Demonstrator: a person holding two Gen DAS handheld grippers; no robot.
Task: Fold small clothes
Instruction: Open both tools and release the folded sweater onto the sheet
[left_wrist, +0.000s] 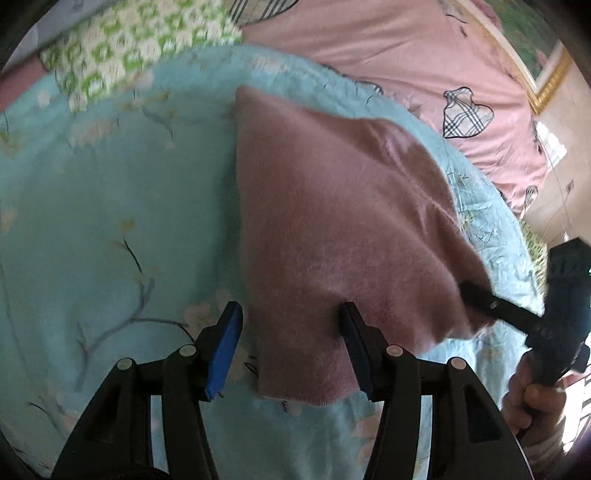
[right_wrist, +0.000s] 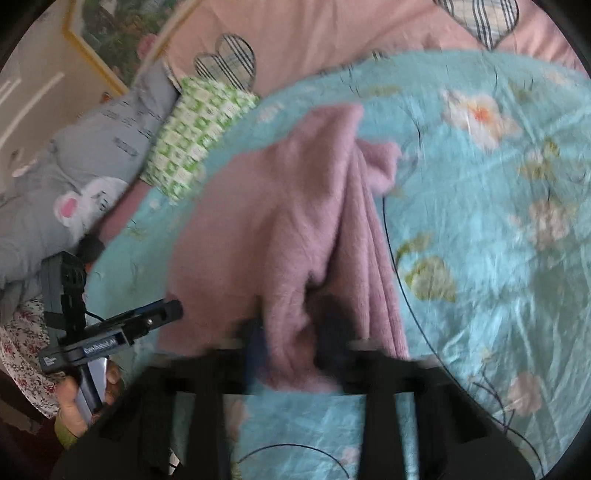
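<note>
the pink garment (left_wrist: 332, 229) lies on the blue floral quilt (left_wrist: 110, 221), long axis running up the frame. the left gripper (left_wrist: 291, 347) is wide open around its near hem; the right gripper (right_wrist: 291, 347) pinches a bunched corner, lower right.

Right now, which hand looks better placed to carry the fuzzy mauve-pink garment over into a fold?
Probably the right: the right gripper already pinches bunched fuzzy mauve-pink garment, while the left gripper is open, merely straddling its edge.
</note>
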